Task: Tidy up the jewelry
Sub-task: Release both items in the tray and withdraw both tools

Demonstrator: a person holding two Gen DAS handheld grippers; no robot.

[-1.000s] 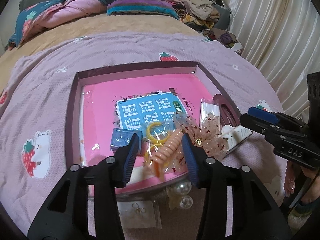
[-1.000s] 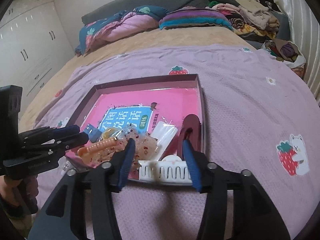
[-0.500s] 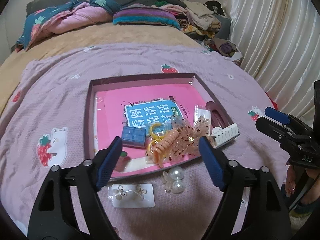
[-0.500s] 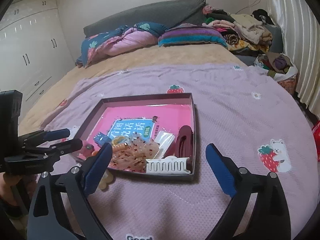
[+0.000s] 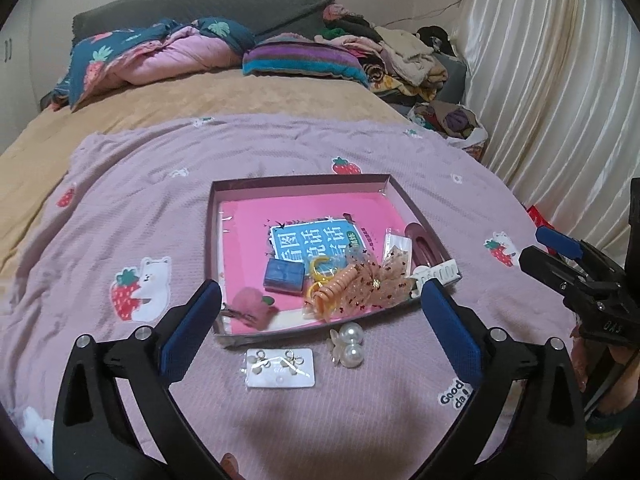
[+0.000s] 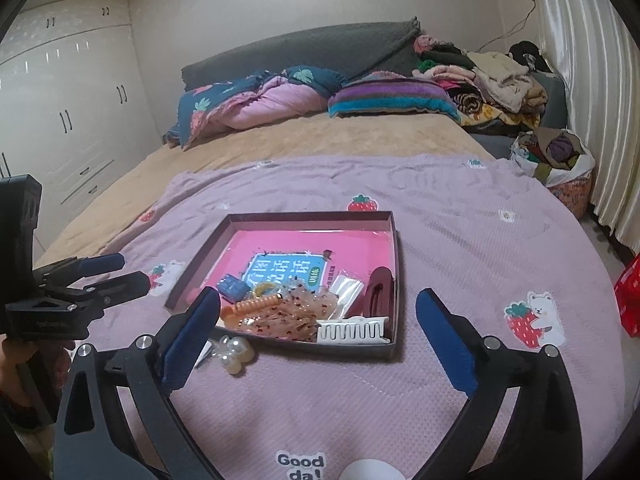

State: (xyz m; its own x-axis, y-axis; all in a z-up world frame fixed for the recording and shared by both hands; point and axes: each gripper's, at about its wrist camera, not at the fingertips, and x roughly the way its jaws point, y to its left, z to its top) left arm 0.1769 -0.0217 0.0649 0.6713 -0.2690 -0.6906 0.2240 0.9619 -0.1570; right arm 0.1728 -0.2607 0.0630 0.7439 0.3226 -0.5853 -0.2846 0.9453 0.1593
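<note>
Both grippers, left [image 5: 320, 316] and right [image 6: 318, 326], gaped wide and held nothing above the blanket [image 5: 360, 420]. Most jewelry lay in the tray [image 5: 214, 240]; the pearl clip [image 5: 347, 345] and earring card [image 5: 281, 368] lay just outside it.

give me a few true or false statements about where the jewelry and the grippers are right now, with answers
1. The pearl hair clip lies inside the dark-rimmed box. False: it lies on the purple blanket, just outside the box's near edge.
2. The white card of earrings lies on the blanket outside the box. True.
3. The left hand-held gripper is shut on the peach spiral hair tie. False: its jaws are wide open and empty.
4. The white comb clip sits at the box's near right corner. True.
5. The right hand-held gripper is open. True.
</note>
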